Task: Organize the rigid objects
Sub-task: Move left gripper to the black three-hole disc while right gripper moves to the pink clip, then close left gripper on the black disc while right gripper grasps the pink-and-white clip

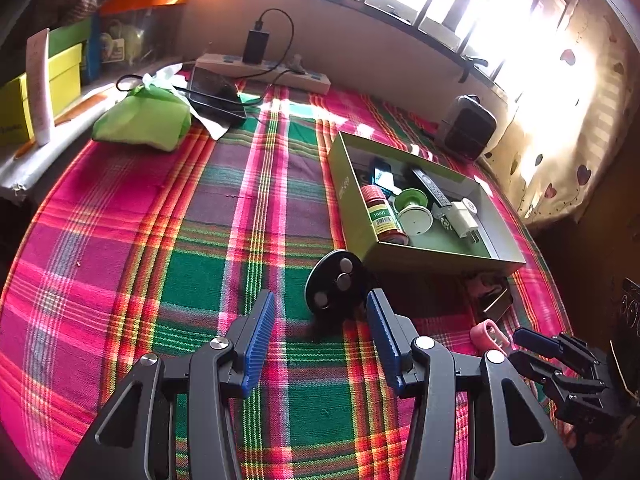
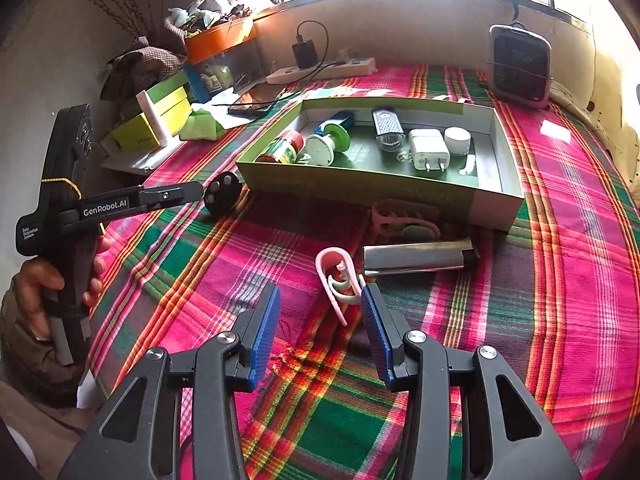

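Both tongs stand apart, empty; the left gripper (image 1: pixel 320 312) faces the black disc (image 1: pixel 335 281) at the green box's (image 2: pixel 360 190) near-left corner; the right gripper (image 2: pixel 320 304) nears the pink clip (image 2: pixel 335 280) beside its front wall, likely boxing both.

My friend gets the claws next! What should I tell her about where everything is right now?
Left claw: open, empty, pointing at the black disc standing on the cloth just outside the box.
Right claw: open, empty, right by the pink clip.
Already in the box: spice jar, green spool, white plug, remote, small white puck.
Still on the cloth: black disc, pink clip, silver lighter, another pinkish clip against the box's front wall.
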Demonstrator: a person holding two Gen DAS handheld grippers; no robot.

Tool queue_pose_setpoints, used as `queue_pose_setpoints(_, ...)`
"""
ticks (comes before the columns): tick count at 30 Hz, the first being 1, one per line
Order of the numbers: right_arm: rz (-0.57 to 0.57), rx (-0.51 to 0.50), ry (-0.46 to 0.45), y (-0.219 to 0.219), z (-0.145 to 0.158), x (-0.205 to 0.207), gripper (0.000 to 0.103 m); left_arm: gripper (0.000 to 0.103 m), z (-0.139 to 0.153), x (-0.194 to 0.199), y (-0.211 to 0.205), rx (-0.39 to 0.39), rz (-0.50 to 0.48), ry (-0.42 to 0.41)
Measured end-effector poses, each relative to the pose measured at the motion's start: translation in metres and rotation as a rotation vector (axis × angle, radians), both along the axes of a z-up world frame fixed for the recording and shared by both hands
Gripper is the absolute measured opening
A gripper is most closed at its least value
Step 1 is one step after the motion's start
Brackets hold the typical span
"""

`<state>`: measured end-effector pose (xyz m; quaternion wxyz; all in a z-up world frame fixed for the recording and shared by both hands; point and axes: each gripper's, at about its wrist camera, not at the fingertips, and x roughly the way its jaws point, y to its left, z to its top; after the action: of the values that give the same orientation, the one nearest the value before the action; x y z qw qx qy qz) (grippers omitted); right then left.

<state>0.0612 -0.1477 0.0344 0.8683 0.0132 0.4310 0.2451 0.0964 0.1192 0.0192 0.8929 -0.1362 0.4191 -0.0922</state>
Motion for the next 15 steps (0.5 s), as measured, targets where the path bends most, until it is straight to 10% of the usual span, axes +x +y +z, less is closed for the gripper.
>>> queue_pose_setpoints(15,0.069,-0.073,0.014,0.019,-0.017,0.015,0.043,0.047,-0.001,0.014,-0.011,0.038,-0.038,0.004)
